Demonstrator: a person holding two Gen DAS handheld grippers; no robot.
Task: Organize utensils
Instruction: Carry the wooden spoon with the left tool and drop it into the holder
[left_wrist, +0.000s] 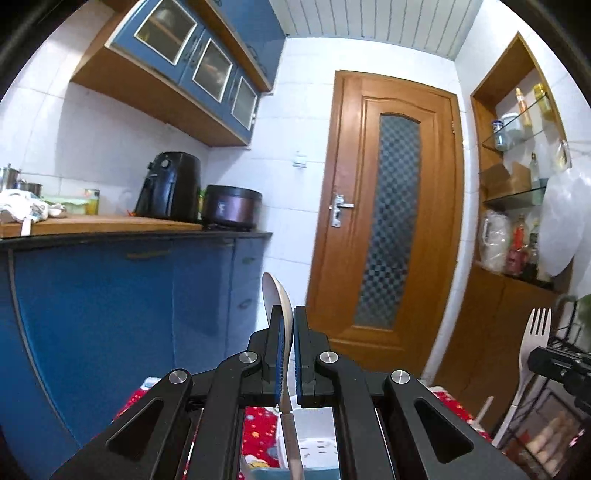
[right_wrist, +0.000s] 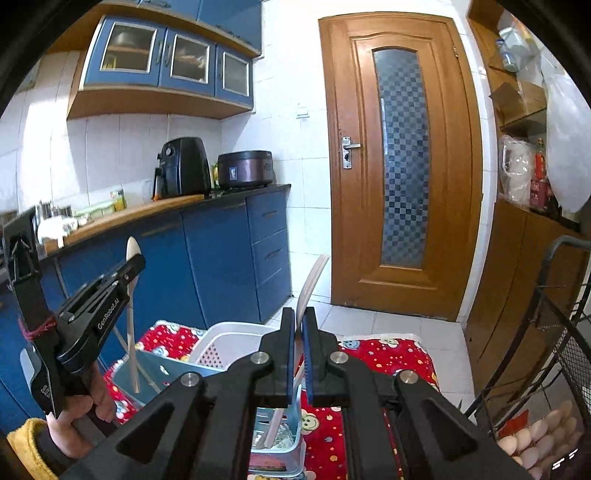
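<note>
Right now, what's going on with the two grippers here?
A person holds both grippers above a red patterned mat. The left gripper is shut on a pale spoon, bowl upward. The right gripper is shut on a pale fork, tines upward. A white basket sits below; neither utensil is put away yet.

You get bright, even light, glare on the door (right_wrist: 402, 162), heavy fisheye bending with dark corners, slight blur throughout.
</note>
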